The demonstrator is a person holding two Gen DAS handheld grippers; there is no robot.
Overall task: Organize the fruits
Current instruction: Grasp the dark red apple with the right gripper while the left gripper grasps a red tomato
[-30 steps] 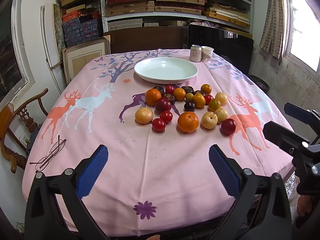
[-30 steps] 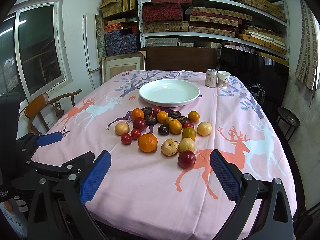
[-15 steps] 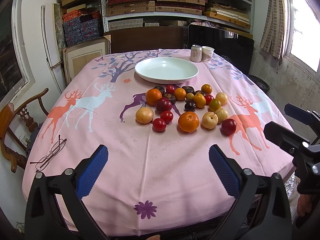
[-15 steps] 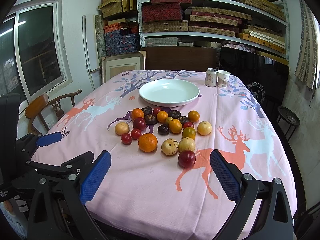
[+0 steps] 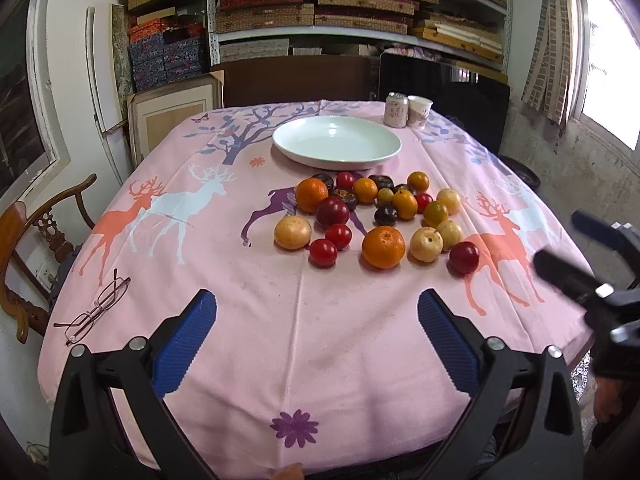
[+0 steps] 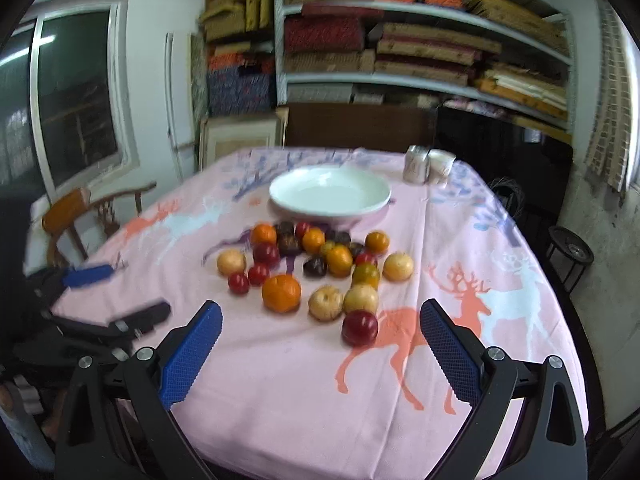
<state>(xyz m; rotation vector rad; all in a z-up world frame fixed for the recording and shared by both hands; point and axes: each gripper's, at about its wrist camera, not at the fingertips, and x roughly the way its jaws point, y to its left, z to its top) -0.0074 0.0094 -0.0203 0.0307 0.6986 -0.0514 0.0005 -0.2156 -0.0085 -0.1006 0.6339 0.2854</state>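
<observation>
Several fruits lie loose in a cluster mid-table: a big orange [image 5: 383,247] [image 6: 281,293], a dark red plum [image 5: 464,257] [image 6: 359,328], yellow round fruits [image 5: 292,233], red tomatoes [image 5: 323,252] and dark purple ones. Behind them stands an empty white plate [image 5: 337,142] [image 6: 330,193]. My left gripper [image 5: 318,332] is open above the near table edge, well short of the fruit, nothing between its blue pads. My right gripper [image 6: 321,342] is open too, just short of the red plum, and shows in the left wrist view at the right edge [image 5: 576,252].
A pink deer-print cloth [image 5: 200,240] covers the table. Glasses [image 5: 94,308] lie near its left edge. A can [image 5: 395,109] and paper cup [image 5: 420,111] stand behind the plate. A wooden chair [image 5: 24,240] is at the left, shelves of boxes [image 5: 320,0] behind.
The right gripper has moved forward and down toward the fruit, its view blurred by motion. The left gripper has barely moved. Both stay open.
</observation>
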